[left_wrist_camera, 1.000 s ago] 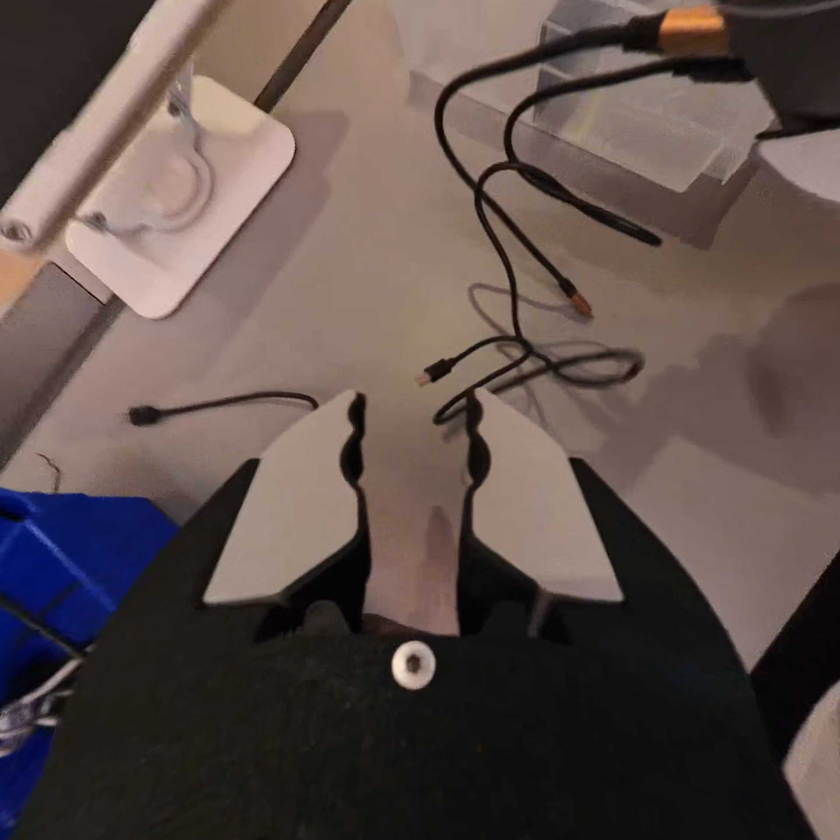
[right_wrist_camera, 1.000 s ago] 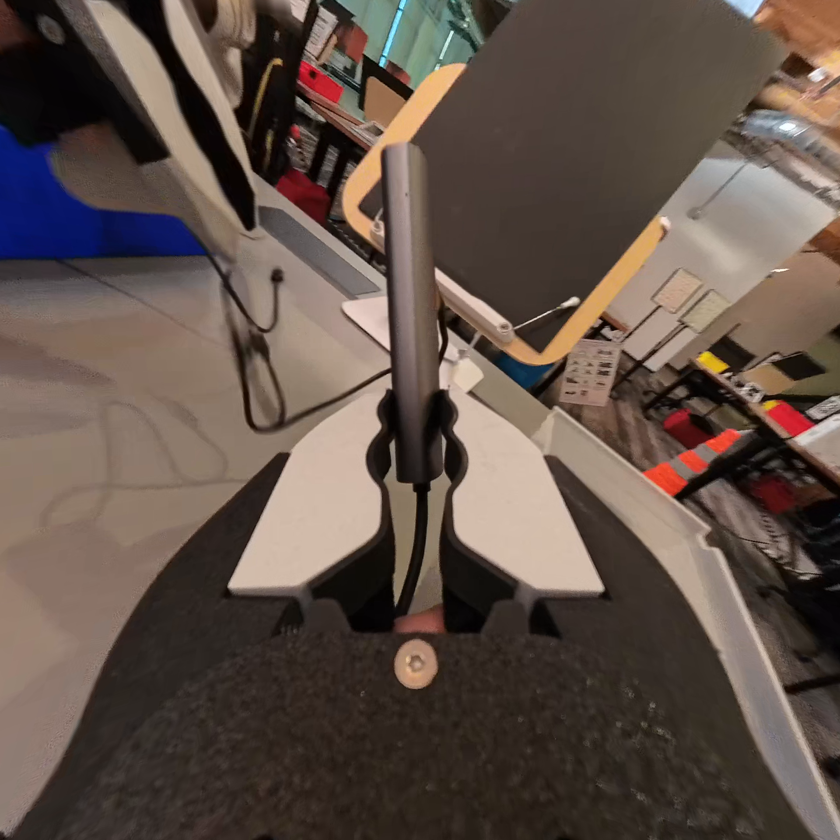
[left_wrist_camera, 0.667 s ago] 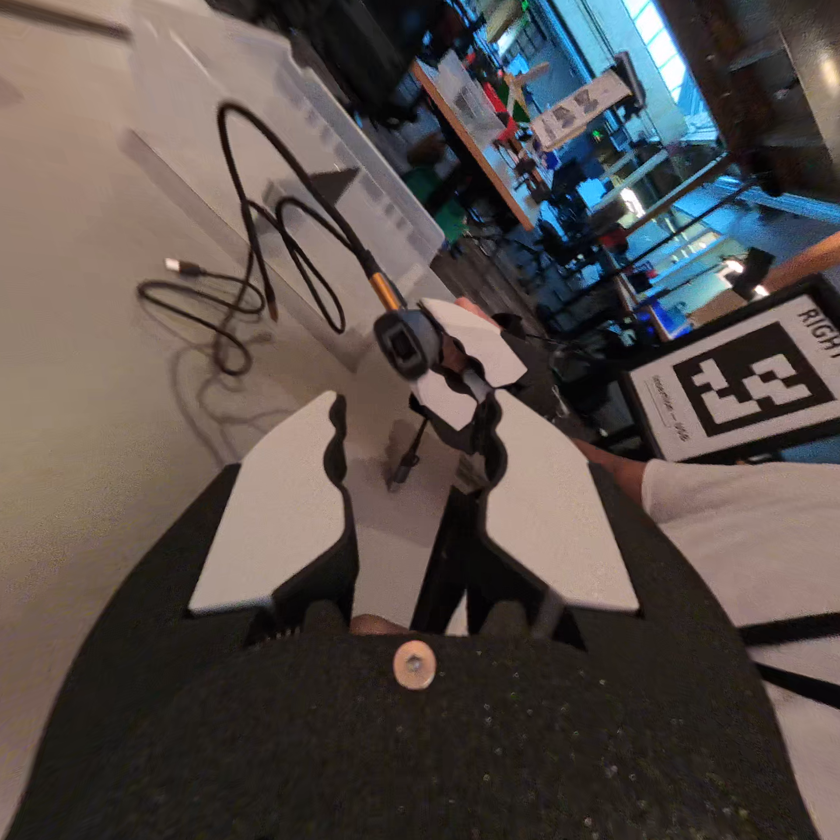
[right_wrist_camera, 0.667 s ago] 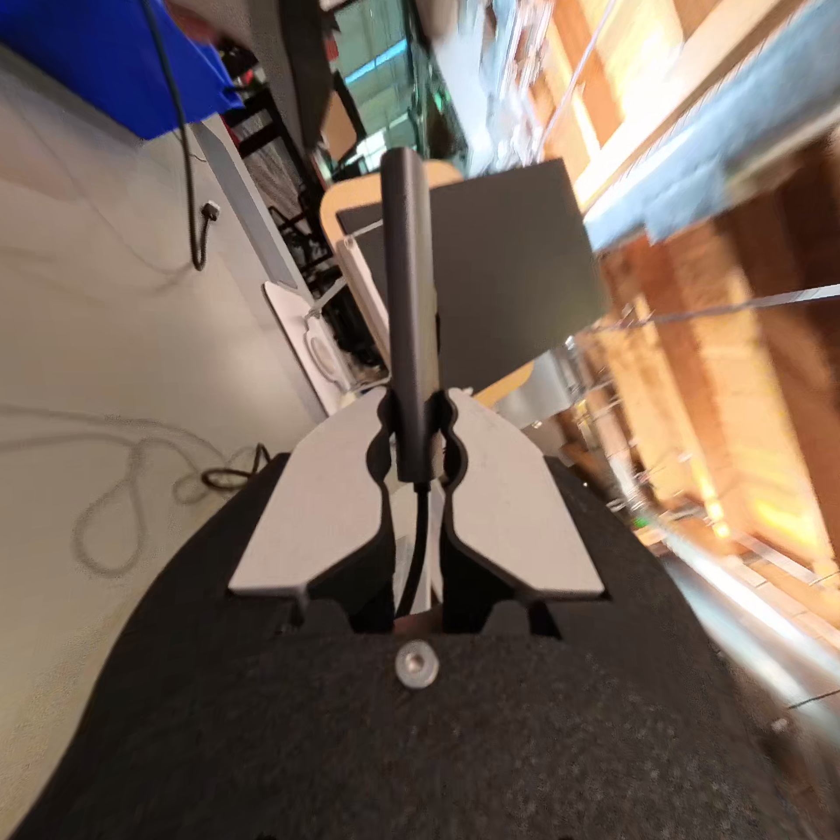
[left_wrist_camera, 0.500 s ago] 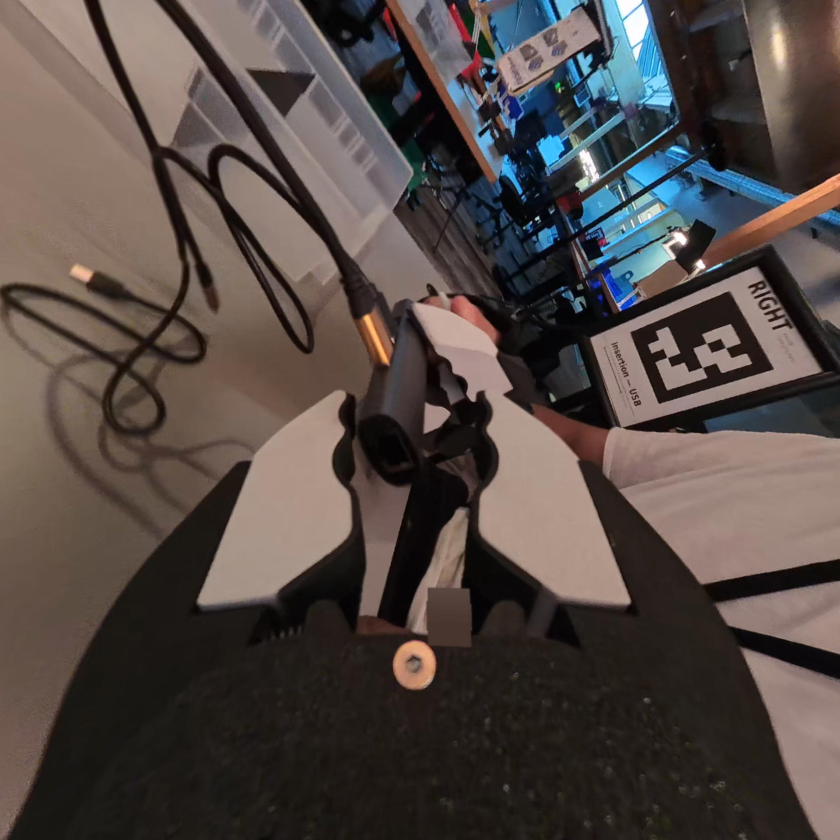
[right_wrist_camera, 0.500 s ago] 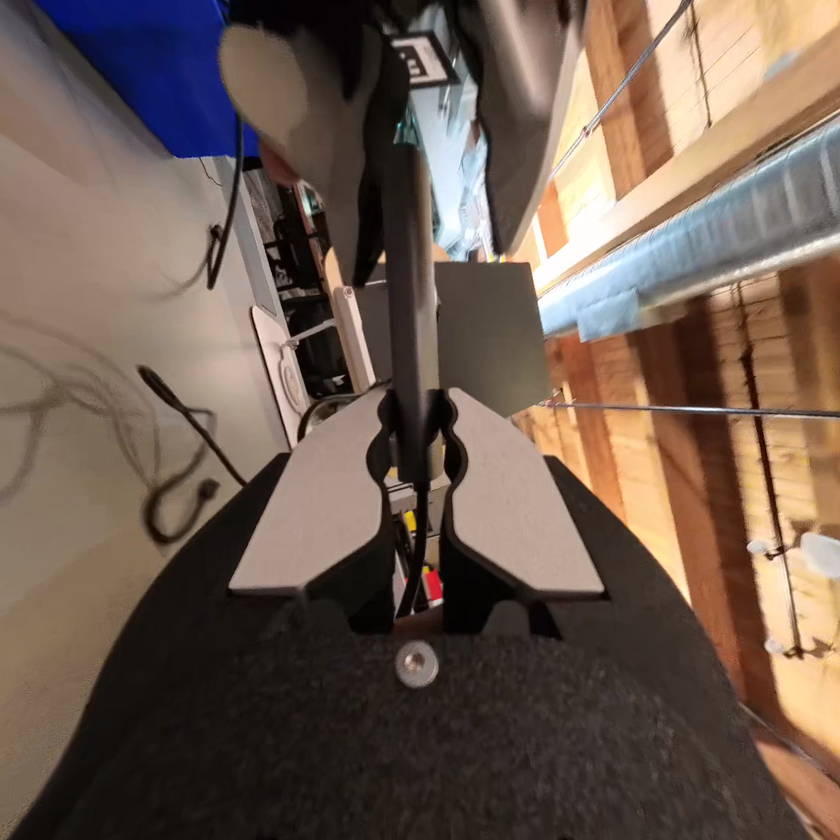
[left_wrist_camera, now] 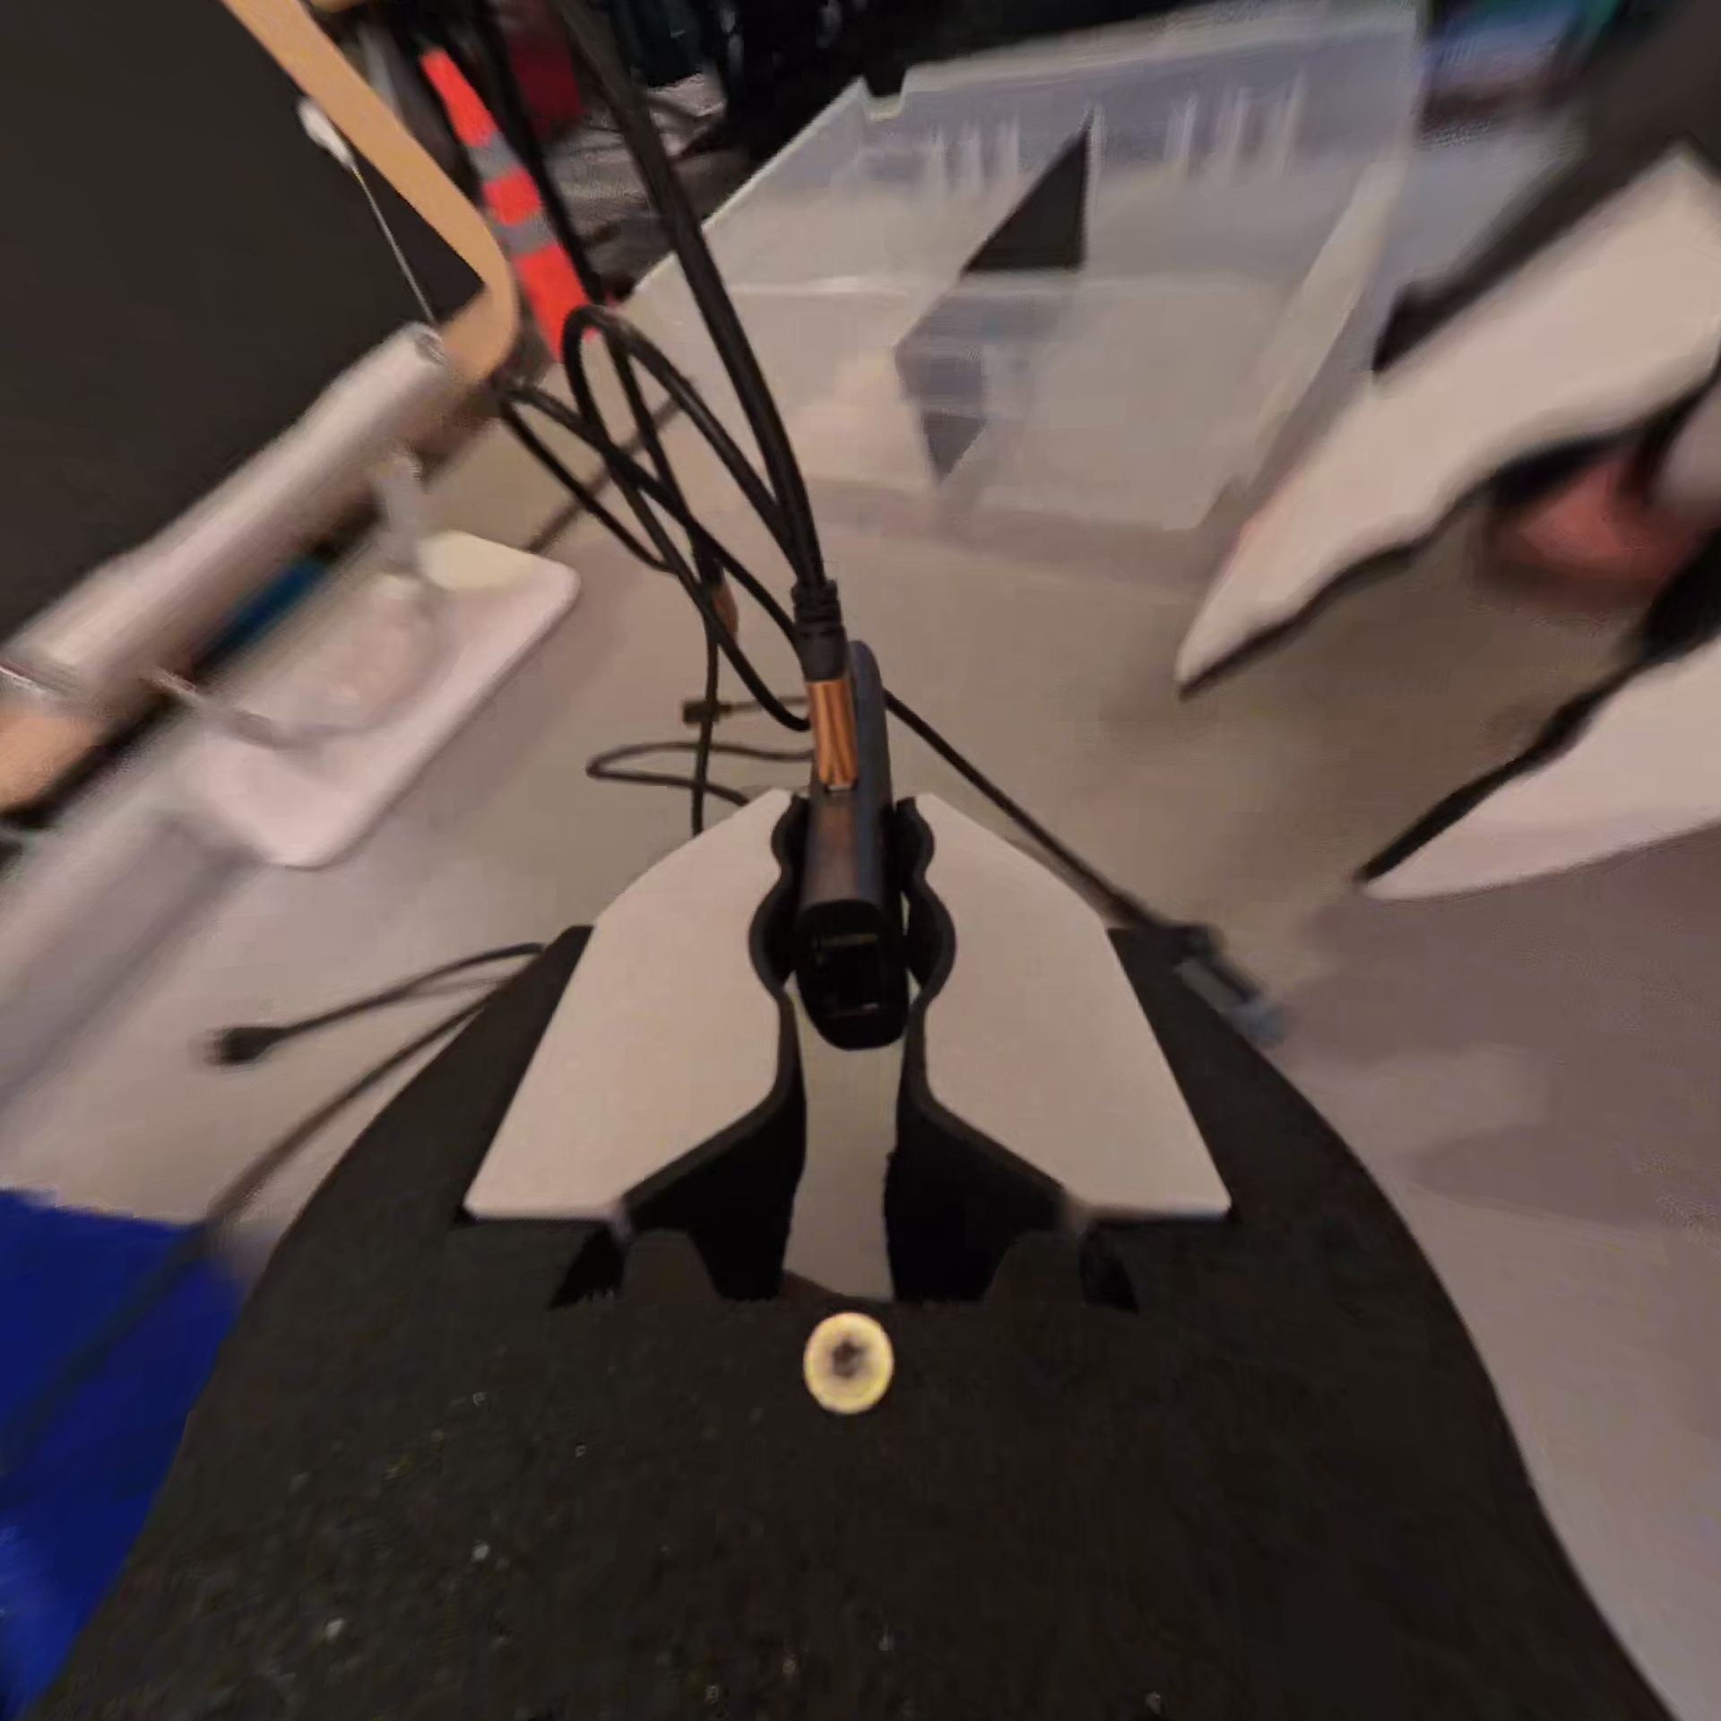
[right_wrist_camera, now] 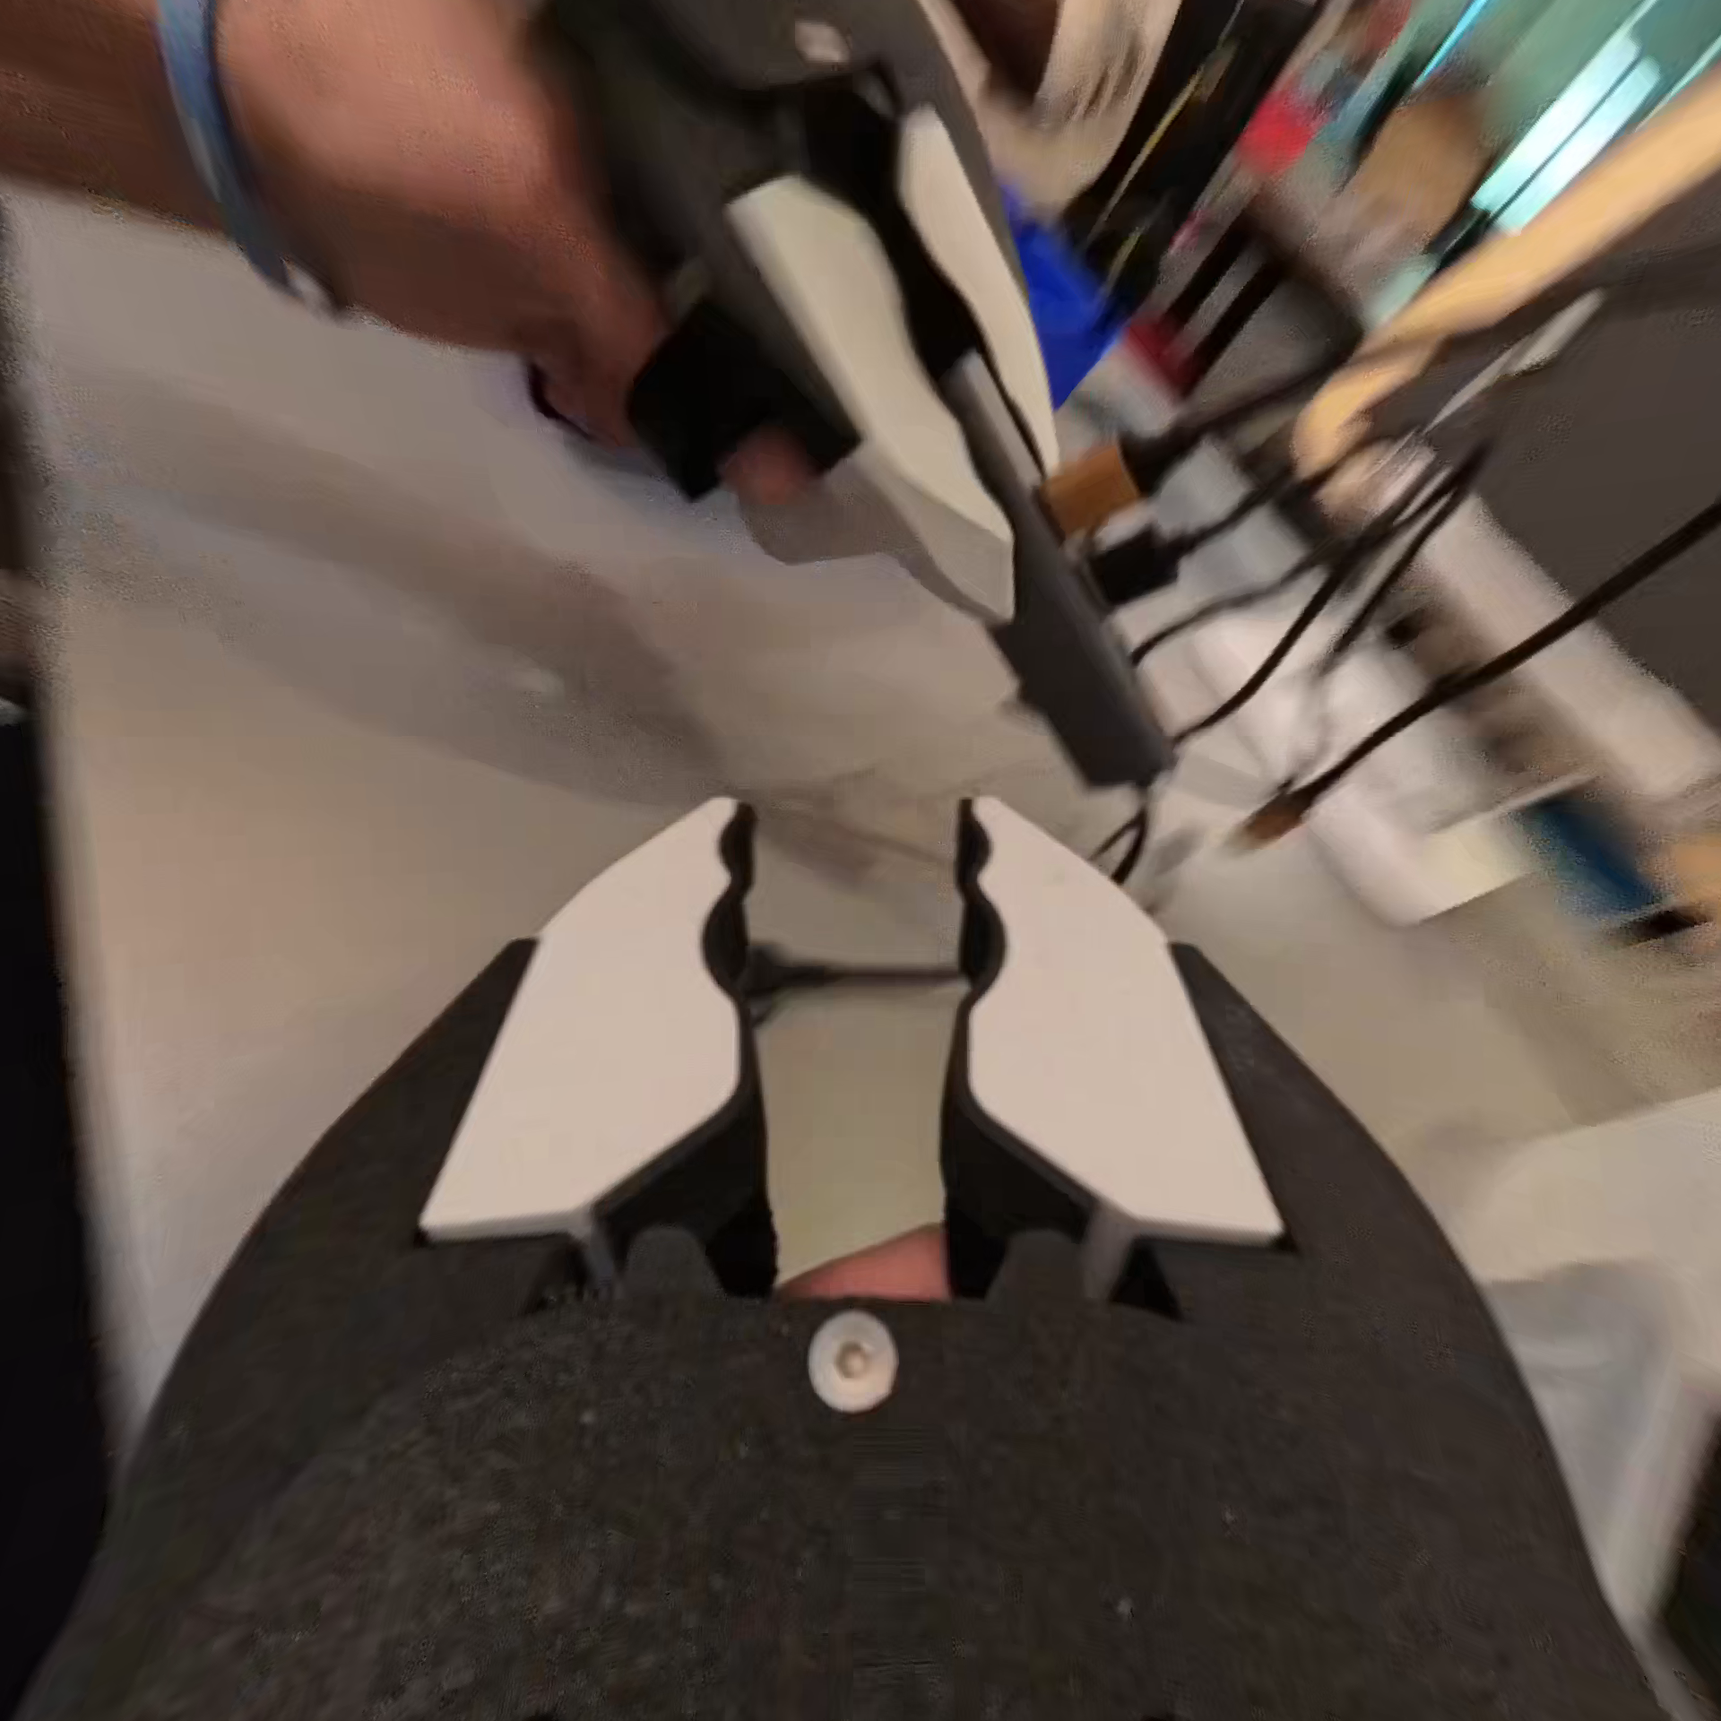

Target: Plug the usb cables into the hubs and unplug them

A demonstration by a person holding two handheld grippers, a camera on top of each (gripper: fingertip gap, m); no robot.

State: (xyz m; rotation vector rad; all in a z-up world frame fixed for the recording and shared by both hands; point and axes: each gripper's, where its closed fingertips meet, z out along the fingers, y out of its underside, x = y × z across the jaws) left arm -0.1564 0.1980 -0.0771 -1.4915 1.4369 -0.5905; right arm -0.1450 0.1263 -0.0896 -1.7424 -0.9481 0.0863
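Left gripper [left_wrist_camera: 849,819]: clenched on the dark grey USB hub [left_wrist_camera: 849,917], which stands lengthwise between the white fingers [left_wrist_camera: 652,1034], its open end port facing the camera. A copper-collared USB plug [left_wrist_camera: 832,736] is seated in the hub's side, and its black cable [left_wrist_camera: 736,354] rises away toward the upper left. Beyond the fingertips, further black cables [left_wrist_camera: 652,764] lie looped on the pale grey surface [left_wrist_camera: 1071,652]; a white lamp base [left_wrist_camera: 372,708] stands at left, a clear plastic bin [left_wrist_camera: 1071,307] at the far edge, and a blue container [left_wrist_camera: 84,1350] at lower left. Right gripper [right_wrist_camera: 849,819]: released, its white fingers [right_wrist_camera: 615,1043] parted with nothing between them; a thin black cable [right_wrist_camera: 866,973] on the surface shows through the gap. In the right wrist view, the left gripper appears farther off with the hub projecting down and to the right from its fingers, held by a person's hand [right_wrist_camera: 447,177]. Both views are motion-blurred.
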